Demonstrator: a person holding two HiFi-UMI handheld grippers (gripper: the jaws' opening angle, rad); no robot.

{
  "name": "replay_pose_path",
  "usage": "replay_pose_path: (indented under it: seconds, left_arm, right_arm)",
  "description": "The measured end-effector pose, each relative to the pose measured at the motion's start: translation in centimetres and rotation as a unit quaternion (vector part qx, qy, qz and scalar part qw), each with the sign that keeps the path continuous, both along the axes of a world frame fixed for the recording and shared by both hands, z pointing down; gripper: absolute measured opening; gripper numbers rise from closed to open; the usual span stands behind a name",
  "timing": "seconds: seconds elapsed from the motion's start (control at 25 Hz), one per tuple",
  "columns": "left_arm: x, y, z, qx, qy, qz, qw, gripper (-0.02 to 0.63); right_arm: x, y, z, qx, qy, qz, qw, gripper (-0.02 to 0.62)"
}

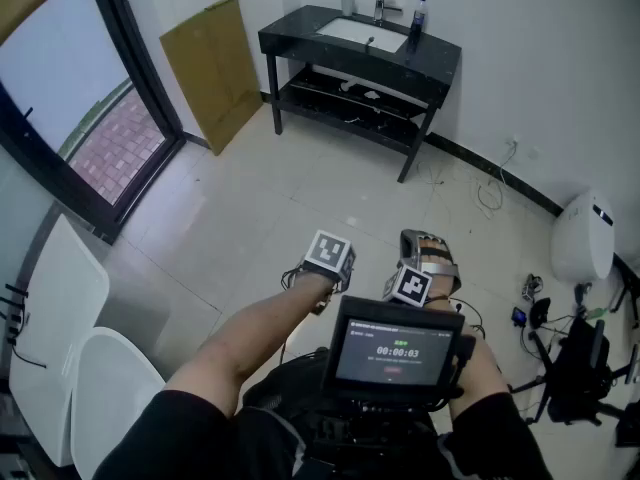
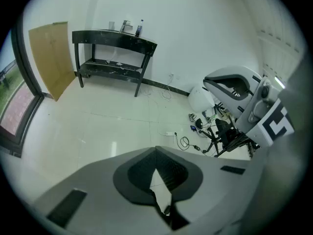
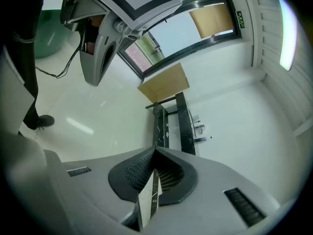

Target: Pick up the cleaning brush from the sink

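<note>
The black sink table (image 1: pixel 360 53) stands far off against the back wall, with a white basin (image 1: pixel 362 33), a faucet (image 1: pixel 383 8), a dark bottle (image 1: pixel 417 15) and a cup (image 1: pixel 347 5) on top. No cleaning brush can be made out at this distance. Both grippers hover low over the floor, near my body and well short of the table. My left gripper (image 1: pixel 326 266) (image 2: pixel 156 149) is shut with nothing in it. My right gripper (image 1: pixel 422 246) (image 3: pixel 155 151) is shut and empty too. The table also shows in the left gripper view (image 2: pixel 115 38) and, turned sideways, in the right gripper view (image 3: pixel 168 124).
A brown cardboard sheet (image 1: pixel 213 68) leans on the wall left of the table. A glass door (image 1: pixel 70 108) runs along the left. White chairs (image 1: pixel 60 303) stand at lower left. A white round unit (image 1: pixel 585 233), cables and a black tripod (image 1: pixel 575 363) lie at right.
</note>
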State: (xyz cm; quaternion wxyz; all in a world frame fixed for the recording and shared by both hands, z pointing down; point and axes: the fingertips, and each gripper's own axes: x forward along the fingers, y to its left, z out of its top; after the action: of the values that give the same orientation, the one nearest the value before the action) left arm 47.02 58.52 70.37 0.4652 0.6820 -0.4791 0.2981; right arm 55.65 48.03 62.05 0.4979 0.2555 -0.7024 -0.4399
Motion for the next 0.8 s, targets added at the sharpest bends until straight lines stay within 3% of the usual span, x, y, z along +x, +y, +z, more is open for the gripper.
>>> replay_pose_path:
  seconds: [0.24,0.52,0.64,0.8]
  left_arm:
    - [-1.5,-3.4,1.1,-0.006,0.000,-0.014,0.9999,0.003]
    - [-2.6,-11.5,-0.2,-0.013,0.006,-0.025,0.9996,0.003]
    - [-4.8,-15.9,-2.3,0.004,-0.002,-0.035,0.9994,0.003]
    - [-9.2,-20.1,-3.0,-0.005,0.001,-0.060,0.9982,0.003]
  right_arm:
    - [-1.9,-2.5,0.7,-0.025,-0.010,-0.016,1.000,0.009]
    - [-4.6,-11.6,0.9,-0.008,0.003,-0.038,0.999,0.009]
    - [-6.8,-15.5,0.1,-0.011,0.002,-0.053,0.999,0.009]
    - [-11.1,-20.7,-1.0,-0.021,-0.009,-0.066,0.998,0.009]
